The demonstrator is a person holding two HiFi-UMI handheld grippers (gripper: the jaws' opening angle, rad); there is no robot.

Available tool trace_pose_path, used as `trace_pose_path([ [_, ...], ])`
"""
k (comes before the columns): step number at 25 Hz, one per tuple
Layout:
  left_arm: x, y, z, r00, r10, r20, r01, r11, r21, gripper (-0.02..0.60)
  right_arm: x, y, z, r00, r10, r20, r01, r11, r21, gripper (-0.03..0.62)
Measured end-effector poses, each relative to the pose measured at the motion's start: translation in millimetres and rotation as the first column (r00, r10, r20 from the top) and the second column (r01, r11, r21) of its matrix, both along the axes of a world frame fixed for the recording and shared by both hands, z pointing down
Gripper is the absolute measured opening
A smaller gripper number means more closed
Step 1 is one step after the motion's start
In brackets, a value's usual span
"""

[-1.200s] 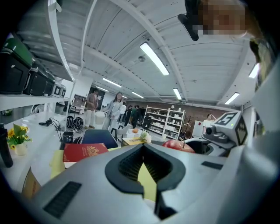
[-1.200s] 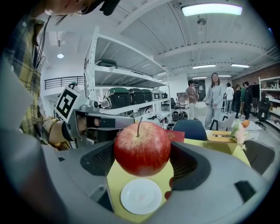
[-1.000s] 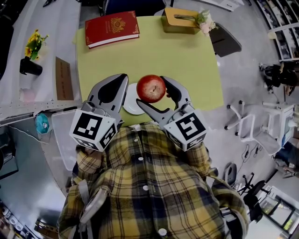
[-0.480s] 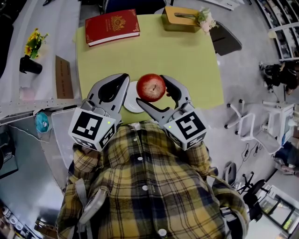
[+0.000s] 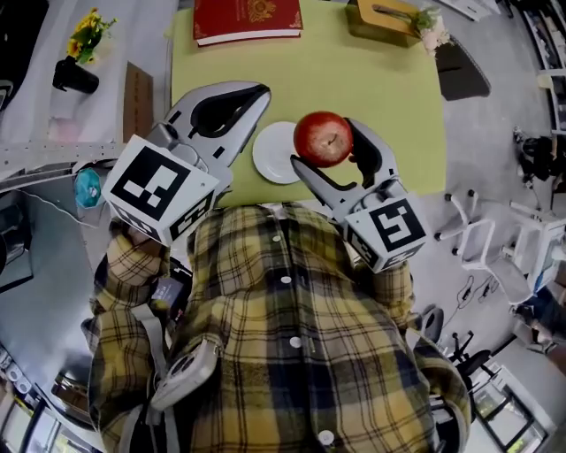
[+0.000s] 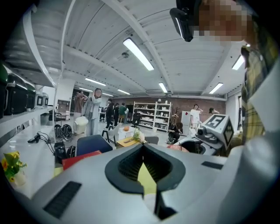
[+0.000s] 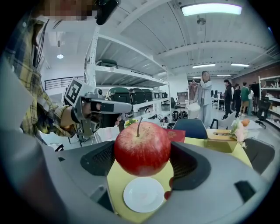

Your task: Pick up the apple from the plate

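A yellow-green table (image 5: 371, 88) stands on a grey floor (image 5: 495, 124), with a white chair (image 5: 517, 239) off to its right. Strip lights (image 6: 138, 54) cross the white ceiling (image 6: 87, 39). White shelving (image 7: 127, 72) lines one side, and people (image 6: 94, 107) stand far back.

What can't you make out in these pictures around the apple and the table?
- Red book: head view, cut off by the top edge; cover print too small to read.
- Wooden box: head view, also cut by the top edge.
- Apple: right gripper view, its far side faces away, and it hides where the right gripper touches it.
- Table: head view, near edge covered by the plaid shirt.
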State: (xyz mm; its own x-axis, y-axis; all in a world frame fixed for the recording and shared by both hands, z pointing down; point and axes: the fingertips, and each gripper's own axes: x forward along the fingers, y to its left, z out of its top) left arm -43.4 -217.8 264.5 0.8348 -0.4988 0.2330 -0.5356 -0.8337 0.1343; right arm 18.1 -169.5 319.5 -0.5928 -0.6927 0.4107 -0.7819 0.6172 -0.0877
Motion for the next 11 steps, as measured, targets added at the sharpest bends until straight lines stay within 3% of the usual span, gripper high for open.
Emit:
trace_pose_path([
  [11, 0.3, 0.3, -2.7, 1.000, -0.002, -0.008, 0.003, 1.000, 0.009, 0.008, 1.3, -5.1, -1.9, 1.000, -0.012, -0.020, 0.012, 1.000, 0.009, 0.383],
])
